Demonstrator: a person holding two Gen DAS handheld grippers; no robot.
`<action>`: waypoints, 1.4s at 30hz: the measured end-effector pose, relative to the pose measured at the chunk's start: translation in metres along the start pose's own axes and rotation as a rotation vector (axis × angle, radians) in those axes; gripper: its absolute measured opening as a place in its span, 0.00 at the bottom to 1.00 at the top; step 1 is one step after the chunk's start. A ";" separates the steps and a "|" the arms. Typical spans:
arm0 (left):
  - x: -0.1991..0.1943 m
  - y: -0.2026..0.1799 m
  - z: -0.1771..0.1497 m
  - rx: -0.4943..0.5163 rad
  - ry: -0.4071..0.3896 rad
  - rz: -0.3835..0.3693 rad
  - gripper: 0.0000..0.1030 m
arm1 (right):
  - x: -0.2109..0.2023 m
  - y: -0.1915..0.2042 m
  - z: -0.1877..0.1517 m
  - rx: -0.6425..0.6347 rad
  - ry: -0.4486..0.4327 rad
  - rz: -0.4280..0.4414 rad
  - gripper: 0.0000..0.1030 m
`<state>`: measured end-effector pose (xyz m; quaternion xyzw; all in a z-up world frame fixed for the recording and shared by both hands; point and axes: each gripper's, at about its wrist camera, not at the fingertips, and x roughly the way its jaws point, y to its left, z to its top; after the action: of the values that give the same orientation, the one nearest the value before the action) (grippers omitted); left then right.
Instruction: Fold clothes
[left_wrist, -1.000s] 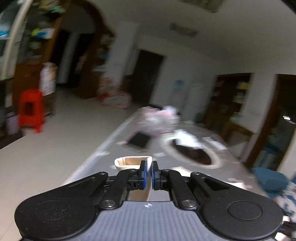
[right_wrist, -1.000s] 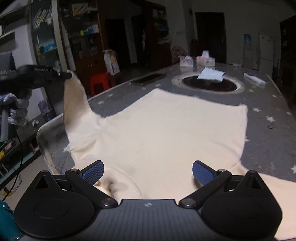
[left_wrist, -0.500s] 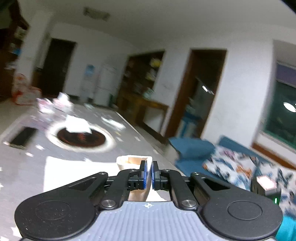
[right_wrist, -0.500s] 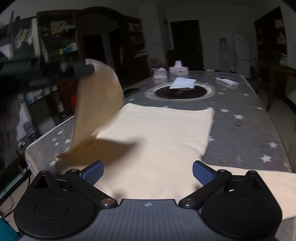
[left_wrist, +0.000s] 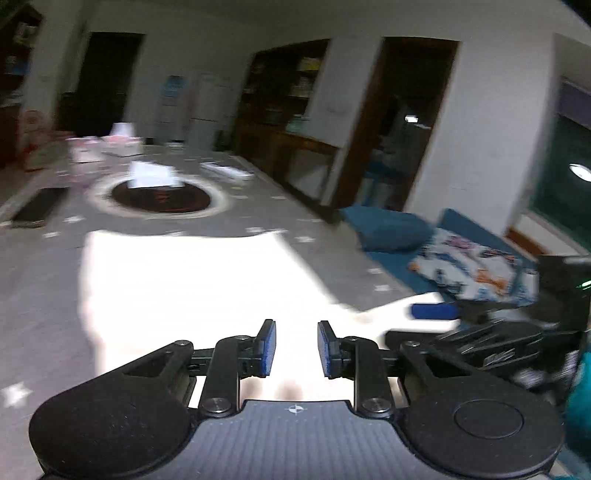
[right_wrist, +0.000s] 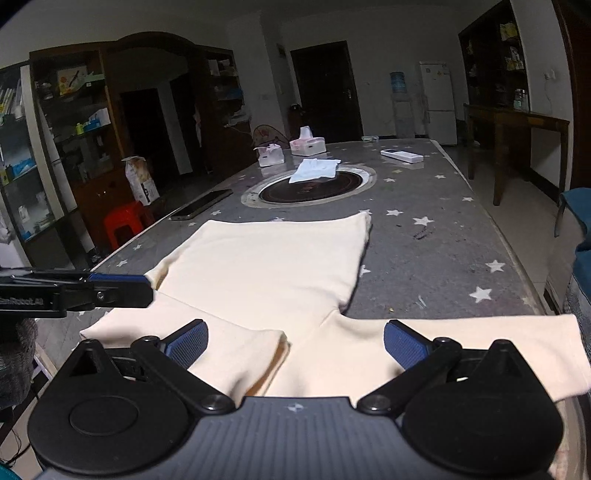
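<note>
A cream long-sleeved garment (right_wrist: 266, 269) lies flat on the grey star-patterned table (right_wrist: 436, 254). Its left sleeve (right_wrist: 207, 343) is folded in across the near part of the body; its right sleeve (right_wrist: 491, 339) stretches to the table's right edge. It looks overexposed white in the left wrist view (left_wrist: 192, 280). My left gripper (left_wrist: 294, 349) is open and empty just above the garment; it also shows from the side in the right wrist view (right_wrist: 122, 290). My right gripper (right_wrist: 295, 341) is open and empty over the near edge; it also shows in the left wrist view (left_wrist: 436, 312).
A round dark hob (right_wrist: 310, 186) with a folded white cloth (right_wrist: 316, 170) is set in the table's middle. Two tissue boxes (right_wrist: 306, 144), a remote (right_wrist: 402, 155) and a dark phone (right_wrist: 201, 208) lie beyond. A red stool (right_wrist: 123, 223) stands left; a blue sofa (left_wrist: 424, 236) right.
My left gripper carried the left sleeve rightward over the body, lowered it and opened, letting it go. The sleeve now lies folded on the garment. My right gripper stayed open.
</note>
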<state>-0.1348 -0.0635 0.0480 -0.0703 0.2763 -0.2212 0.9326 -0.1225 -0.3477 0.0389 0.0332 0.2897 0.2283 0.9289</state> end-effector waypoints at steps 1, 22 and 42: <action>-0.003 0.006 -0.004 -0.006 0.001 0.042 0.24 | 0.002 0.002 0.001 -0.007 0.001 0.005 0.95; 0.011 0.071 -0.008 -0.127 0.026 0.252 0.19 | 0.035 0.023 -0.002 -0.055 0.089 0.074 0.51; -0.008 0.097 -0.018 -0.258 -0.035 0.315 0.08 | 0.053 0.033 0.011 -0.130 0.046 0.028 0.20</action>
<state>-0.1139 0.0265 0.0123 -0.1489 0.2936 -0.0343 0.9436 -0.0911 -0.2943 0.0269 -0.0282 0.2951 0.2601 0.9190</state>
